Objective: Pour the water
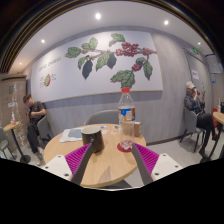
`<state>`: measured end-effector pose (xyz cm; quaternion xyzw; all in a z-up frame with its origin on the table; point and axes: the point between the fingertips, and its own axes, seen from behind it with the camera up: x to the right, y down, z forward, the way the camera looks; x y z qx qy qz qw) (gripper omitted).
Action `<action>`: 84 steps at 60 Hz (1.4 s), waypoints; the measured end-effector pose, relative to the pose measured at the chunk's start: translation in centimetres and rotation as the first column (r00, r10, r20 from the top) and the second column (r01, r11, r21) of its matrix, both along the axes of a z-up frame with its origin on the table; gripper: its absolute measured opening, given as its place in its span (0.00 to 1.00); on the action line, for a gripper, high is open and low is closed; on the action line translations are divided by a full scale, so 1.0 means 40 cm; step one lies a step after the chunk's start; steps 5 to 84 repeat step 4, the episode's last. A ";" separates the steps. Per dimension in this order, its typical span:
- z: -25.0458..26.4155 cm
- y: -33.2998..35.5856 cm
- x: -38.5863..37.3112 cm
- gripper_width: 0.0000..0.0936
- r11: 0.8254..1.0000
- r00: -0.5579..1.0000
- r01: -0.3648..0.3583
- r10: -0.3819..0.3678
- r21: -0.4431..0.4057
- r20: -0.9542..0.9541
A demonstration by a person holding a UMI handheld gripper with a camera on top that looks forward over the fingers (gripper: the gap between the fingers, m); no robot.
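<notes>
Big green leaves and red berries are showing in a painting on the white wall at the back of the room. Lights are shining in the ceiling. 1 person is sitting at the left side of the room, and 1 more person is sitting at the right side.

Closer in, a round wooden tabletop is holding a few things. A water bottle with a red label is standing upright near the far edge of the tabletop, well beyond the fingers. A small thing with some red on it is sitting just in front of the bottle, but I cannot tell what it is. A dark cup is standing to the left of the bottle, just ahead of the left finger. Some paper is lying to the left of the cup.

The tool is hanging wide open over the near part of the tabletop, and its 2 pink pads are holding nothing.
</notes>
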<state>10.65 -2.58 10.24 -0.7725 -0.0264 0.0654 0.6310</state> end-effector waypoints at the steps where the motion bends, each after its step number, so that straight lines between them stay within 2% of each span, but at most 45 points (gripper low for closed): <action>1: -0.006 -0.018 0.001 0.91 1.000 1.000 0.001 -0.001 -0.003 -0.003; 4: -0.023 -0.069 0.001 0.91 1.000 1.000 0.000 0.000 -0.007 -0.012; 84: -0.023 -0.069 0.001 0.91 1.000 1.000 0.000 0.000 -0.007 -0.012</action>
